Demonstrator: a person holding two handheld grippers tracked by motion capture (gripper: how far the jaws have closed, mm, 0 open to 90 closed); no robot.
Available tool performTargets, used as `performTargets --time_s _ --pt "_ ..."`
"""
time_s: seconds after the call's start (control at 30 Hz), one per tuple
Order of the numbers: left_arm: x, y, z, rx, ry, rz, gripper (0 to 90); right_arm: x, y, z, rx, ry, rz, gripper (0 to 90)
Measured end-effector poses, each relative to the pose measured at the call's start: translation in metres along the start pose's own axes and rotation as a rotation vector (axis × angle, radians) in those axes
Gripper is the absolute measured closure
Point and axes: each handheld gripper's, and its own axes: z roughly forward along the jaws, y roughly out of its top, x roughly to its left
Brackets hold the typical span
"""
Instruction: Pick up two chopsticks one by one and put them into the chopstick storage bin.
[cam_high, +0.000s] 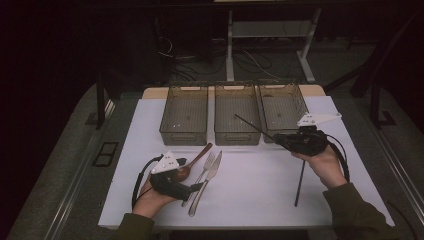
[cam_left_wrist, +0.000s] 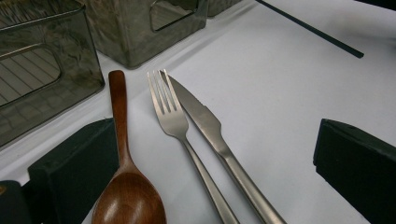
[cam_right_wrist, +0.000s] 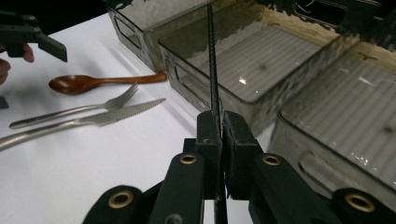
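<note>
Currently the right gripper (cam_right_wrist: 218, 122) has its jaws clamped on a thin black chopstick (cam_right_wrist: 212, 60), whose tip reaches over the near rim of the middle smoked-plastic bin (cam_high: 237, 111). A second black chopstick (cam_high: 300, 181) lies alone on the white table (cam_high: 260, 175). The left gripper (cam_high: 199, 186), jaws wide and empty, flanks a brown wooden spoon (cam_left_wrist: 125, 186), steel fork (cam_left_wrist: 180, 133) and steel knife (cam_left_wrist: 215, 140), with bare tabletop between the two grippers.

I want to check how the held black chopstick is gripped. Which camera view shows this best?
The right gripper view: the right gripper is shut on the black chopstick, which runs up over the middle bin. The high view shows the chopstick thin and far away. The left gripper view gives nothing on this grip.
</note>
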Motion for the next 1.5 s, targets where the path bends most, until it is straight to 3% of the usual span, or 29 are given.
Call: performTargets --time_s 0.5,0.97,1.5 --pt "0.0 0.0 -0.001 -0.007 -0.006 -0.007 0.0 0.021 0.052 0.063 -0.011 0.014 0.003 84.8" --pt "-0.001 0.001 0.001 -0.023 -0.009 -0.014 0.0 0.034 0.098 0.13 0.026 -0.004 0.021 84.8" --pt "0.001 0.001 0.002 -0.016 -0.019 -0.01 0.0 0.045 0.136 0.208 0.13 -0.054 0.069 84.7"
